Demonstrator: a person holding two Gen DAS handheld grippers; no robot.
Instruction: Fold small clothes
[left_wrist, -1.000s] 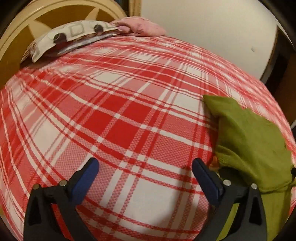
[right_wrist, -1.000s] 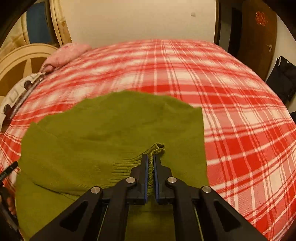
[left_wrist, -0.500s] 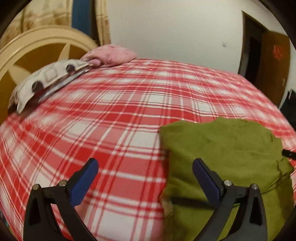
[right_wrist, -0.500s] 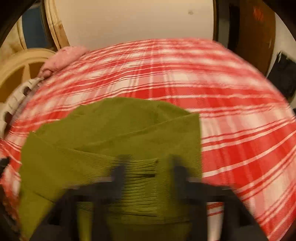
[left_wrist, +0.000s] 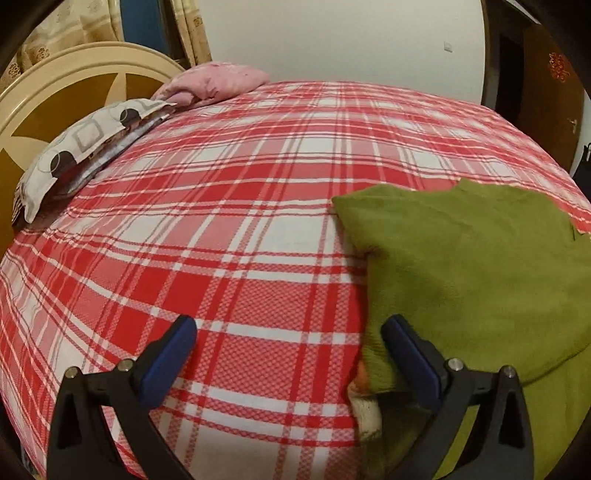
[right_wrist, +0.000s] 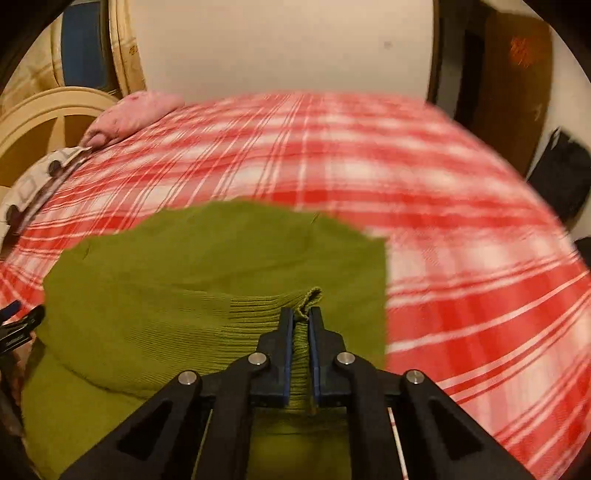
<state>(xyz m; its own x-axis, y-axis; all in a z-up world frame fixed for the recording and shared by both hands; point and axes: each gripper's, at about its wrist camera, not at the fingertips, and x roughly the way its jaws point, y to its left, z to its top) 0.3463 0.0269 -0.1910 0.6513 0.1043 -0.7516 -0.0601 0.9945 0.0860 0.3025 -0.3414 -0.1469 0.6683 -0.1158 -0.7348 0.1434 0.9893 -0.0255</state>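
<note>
A green knit sweater (right_wrist: 221, 266) lies partly folded on the red plaid bed (right_wrist: 461, 295). My right gripper (right_wrist: 301, 314) is closing its jaws on the sweater's ribbed hem (right_wrist: 258, 310), and the fabric is pinched between the blue pads. In the left wrist view the sweater (left_wrist: 480, 266) fills the right side. My left gripper (left_wrist: 288, 325) stands open above the bedsheet (left_wrist: 221, 240) with nothing between its fingers. Its right finger (left_wrist: 410, 354) is at the sweater's left edge. The left gripper's tip (right_wrist: 18, 325) shows at the left border of the right wrist view.
A patterned pillow (left_wrist: 81, 144) and a pink pillow (left_wrist: 218, 79) lie at the head of the bed by the cream headboard (left_wrist: 74, 85). A white and orange scrap (left_wrist: 364, 406) peeks from under the sweater's near edge. A dark door (left_wrist: 546, 92) is at the far right.
My right gripper opened wide over the hem and has shut on it again. My left gripper has shifted and rolled, so the sweater now sits nearer its right finger.
</note>
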